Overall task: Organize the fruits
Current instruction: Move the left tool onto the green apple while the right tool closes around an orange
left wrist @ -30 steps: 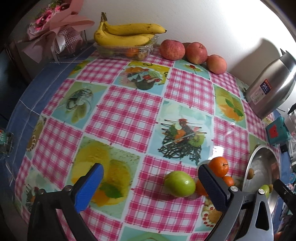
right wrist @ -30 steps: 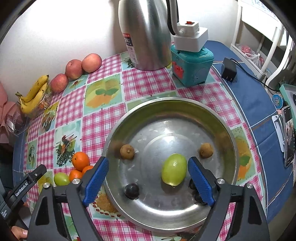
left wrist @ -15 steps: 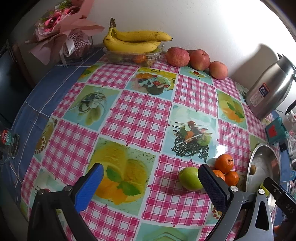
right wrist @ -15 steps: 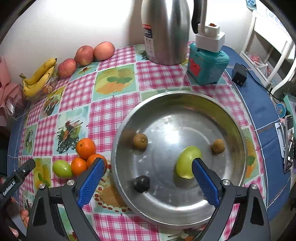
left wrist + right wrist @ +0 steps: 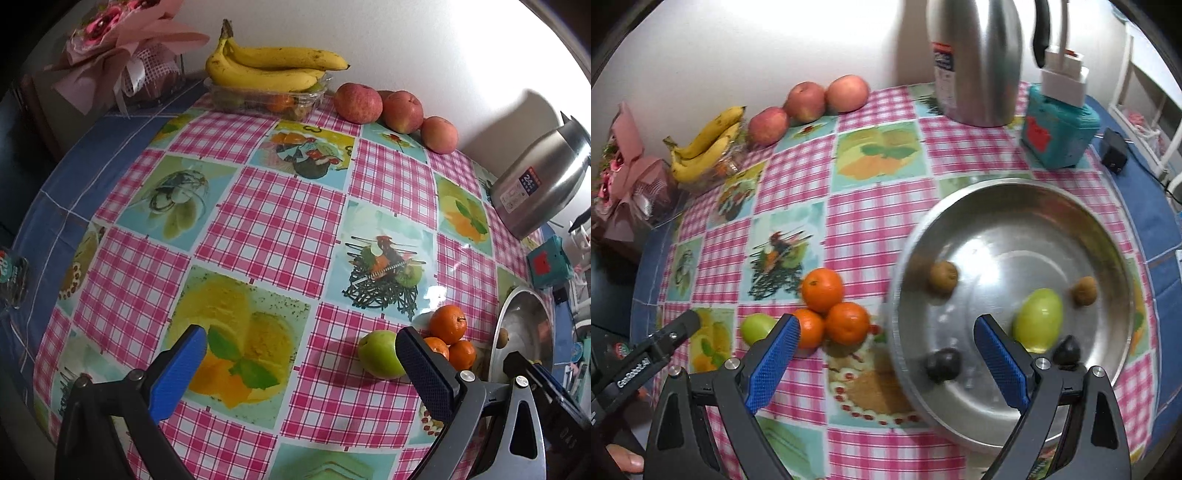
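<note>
Left wrist view: left tongs (image 5: 299, 363) spread wide, empty; green fruit (image 5: 380, 354) lies on the desk (image 5: 273, 225) by the right pad, touching the oranges (image 5: 448, 324).
Right wrist view: right tongs (image 5: 886, 352) agape, empty, over the steel bowl (image 5: 1108, 240) rim; another green fruit (image 5: 1038, 319) sits inside.
Risk: closing on the crowded pile may, I judge, scatter the oranges.

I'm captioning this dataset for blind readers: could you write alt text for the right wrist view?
An open right gripper hovers over a checked tablecloth, between three oranges and a steel bowl holding a green fruit, two brown fruits and two dark ones. Apples, bananas and a steel jug stand along the wall.
</note>
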A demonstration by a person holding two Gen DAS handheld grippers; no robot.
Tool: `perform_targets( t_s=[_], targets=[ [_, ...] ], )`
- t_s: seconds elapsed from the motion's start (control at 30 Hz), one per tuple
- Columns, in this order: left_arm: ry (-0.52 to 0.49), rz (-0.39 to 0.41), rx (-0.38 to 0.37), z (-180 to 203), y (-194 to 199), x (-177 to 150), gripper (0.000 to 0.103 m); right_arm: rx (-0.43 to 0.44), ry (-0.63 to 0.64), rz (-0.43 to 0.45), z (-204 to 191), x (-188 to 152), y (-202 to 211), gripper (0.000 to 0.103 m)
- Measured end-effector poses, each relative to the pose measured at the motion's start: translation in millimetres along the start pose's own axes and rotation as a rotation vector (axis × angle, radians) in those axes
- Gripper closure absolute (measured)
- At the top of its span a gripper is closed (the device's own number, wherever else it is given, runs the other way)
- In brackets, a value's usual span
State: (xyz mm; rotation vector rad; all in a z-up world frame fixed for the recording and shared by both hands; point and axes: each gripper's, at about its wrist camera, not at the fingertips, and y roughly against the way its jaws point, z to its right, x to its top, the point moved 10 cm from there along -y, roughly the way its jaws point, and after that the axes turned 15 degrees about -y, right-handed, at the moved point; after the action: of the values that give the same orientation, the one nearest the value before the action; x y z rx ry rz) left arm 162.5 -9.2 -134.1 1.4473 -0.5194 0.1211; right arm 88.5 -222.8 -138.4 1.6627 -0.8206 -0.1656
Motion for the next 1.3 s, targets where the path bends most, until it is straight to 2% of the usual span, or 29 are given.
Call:
perform_targets(
  t_s=[0.2, 0.37, 0.47, 0.53, 0.63, 0.73, 0.8, 0.93, 1.1, 1.23, 1.3],
  targets=[
    [0.041, 0.004, -0.032, -1, 0, 1, 0.000, 0.048, 0.048, 0.013, -20, -4, 1, 0.008],
    [0.049, -0.007, -0.063, 5, -3, 1, 0.000, 0.052, 0.082, 0.009, -28, -7, -3, 0.009],
    [0.055, -0.023, -0.089, 11, -9, -1, 0.000, 0.048, 0.101, 0.005, -31, -8, -6, 0.016],
    [0.058, -0.030, -0.107, 15, -13, -3, 0.000, 0.044, 0.113, -0.003, -32, -9, -10, 0.028],
    [0.065, -0.035, -0.125, 20, -17, -4, 0.001, 0.044, 0.118, -0.017, -33, -11, -15, 0.040],
    [0.074, -0.051, -0.152, 25, -22, -6, 0.002, 0.048, 0.126, -0.033, -35, -14, -21, 0.048],
    [0.075, -0.064, -0.173, 31, -26, -7, 0.004, 0.047, 0.131, -0.039, -36, -15, -23, 0.053],
    [0.056, -0.090, -0.192, 41, -34, -9, 0.012, 0.032, 0.139, -0.056, -35, -18, -33, 0.055],
    [0.049, -0.122, -0.211, 49, -44, -13, 0.017, 0.013, 0.143, -0.072, -33, -20, -42, 0.059],
    [0.058, -0.143, -0.222, 54, -52, -16, 0.028, 0.002, 0.137, -0.075, -31, -19, -46, 0.060],
    [0.066, -0.148, -0.242, 58, -54, -16, 0.030, -0.006, 0.137, -0.080, -29, -19, -48, 0.062]
  ],
)
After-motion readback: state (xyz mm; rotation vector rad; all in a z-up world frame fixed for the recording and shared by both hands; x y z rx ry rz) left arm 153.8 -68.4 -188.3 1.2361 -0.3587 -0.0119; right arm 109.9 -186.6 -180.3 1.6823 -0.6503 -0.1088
